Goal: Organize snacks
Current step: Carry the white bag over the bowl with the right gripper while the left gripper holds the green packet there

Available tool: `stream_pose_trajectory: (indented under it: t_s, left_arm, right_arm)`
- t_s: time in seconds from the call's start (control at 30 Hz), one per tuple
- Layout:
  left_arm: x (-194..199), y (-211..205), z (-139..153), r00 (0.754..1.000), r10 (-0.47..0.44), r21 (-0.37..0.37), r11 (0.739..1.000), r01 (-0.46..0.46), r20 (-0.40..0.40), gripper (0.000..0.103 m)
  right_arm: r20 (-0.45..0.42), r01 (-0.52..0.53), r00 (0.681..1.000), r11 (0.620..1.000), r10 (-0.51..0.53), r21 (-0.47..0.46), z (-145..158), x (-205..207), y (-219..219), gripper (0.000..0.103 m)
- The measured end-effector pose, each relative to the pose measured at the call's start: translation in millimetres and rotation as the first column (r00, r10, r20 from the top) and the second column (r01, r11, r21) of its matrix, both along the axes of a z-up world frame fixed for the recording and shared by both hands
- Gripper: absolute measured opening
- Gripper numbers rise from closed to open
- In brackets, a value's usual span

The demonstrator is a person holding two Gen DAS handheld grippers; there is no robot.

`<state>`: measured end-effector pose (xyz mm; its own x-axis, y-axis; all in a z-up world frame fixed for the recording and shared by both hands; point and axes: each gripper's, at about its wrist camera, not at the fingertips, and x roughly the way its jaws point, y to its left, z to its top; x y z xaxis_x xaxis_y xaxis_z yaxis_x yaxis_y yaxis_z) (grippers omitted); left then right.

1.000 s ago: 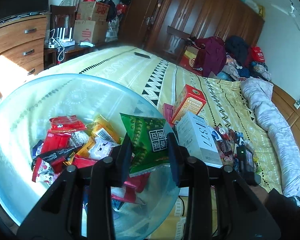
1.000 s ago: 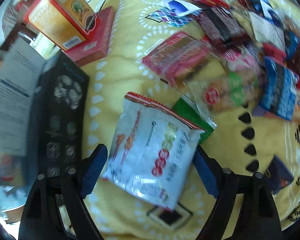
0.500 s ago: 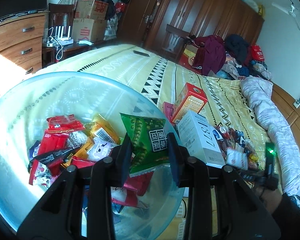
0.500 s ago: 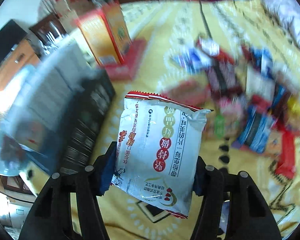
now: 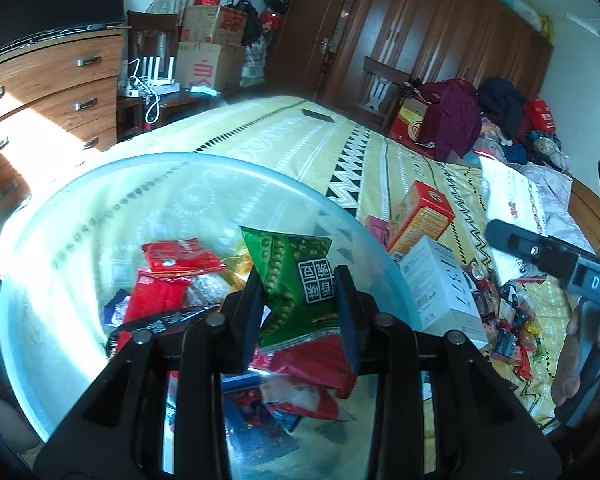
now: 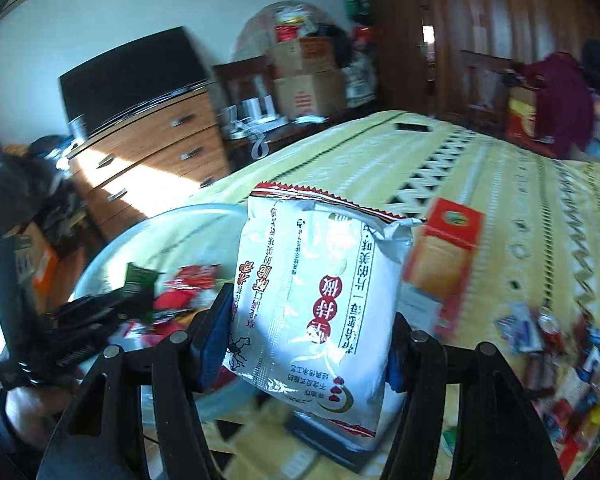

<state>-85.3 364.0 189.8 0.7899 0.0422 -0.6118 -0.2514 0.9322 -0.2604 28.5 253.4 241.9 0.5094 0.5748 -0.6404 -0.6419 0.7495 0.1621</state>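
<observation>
My left gripper [image 5: 300, 312] is shut on a green snack packet [image 5: 296, 280] and holds it over a clear blue bowl [image 5: 60, 208] that has several red and orange packets in it. My right gripper [image 6: 312, 344] is shut on a large white snack bag [image 6: 316, 304], lifted above the bed, right of the bowl [image 6: 140, 236]. The left gripper with its green packet [image 6: 136, 280] shows at the left of the right wrist view. The right gripper's body [image 5: 556, 260] shows at the right edge of the left wrist view.
An orange box [image 5: 420, 216] and a white box [image 5: 440, 292] stand on the yellow bedspread [image 5: 300, 136] right of the bowl. A heap of small snacks [image 5: 508, 320] lies further right. A wooden dresser [image 5: 48, 92] is at the left, a wardrobe behind.
My right gripper closed on the white bag, lifted it off the bed and swung left toward the bowl. My left gripper kept the green packet over the bowl.
</observation>
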Motion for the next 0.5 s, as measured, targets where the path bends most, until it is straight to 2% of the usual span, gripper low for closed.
stream_pose_trajectory:
  t_s: [0.07,0.2,0.33,0.5]
  left_arm:
    - [-0.8,1.7,-0.9,1.0,0.014,0.007,1.0,-0.013,-0.007,0.035]
    - [-2.6,5.3,-3.0,1.0,0.024,0.009,1.0,-0.024,-0.015,0.035]
    - [-2.8,6.3,-3.7,1.0,0.023,0.005,1.0,-0.023,-0.016,0.035]
    - [-1.3,6.3,-5.0,1.0,0.02,0.002,1.0,-0.02,-0.016,0.035]
  right_arm:
    - [-0.04,-0.059,0.997,0.998,0.059,-0.007,-5.2,-3.8,27.6,0.064]
    - [-0.095,-0.113,0.989,0.993,0.109,-0.028,-23.4,-7.9,63.5,0.064]
    - [-0.109,-0.131,0.986,0.991,0.126,-0.037,-33.3,-0.5,72.5,0.064]
    - [-0.116,-0.132,0.985,0.991,0.127,-0.035,-29.6,-0.4,72.7,0.065]
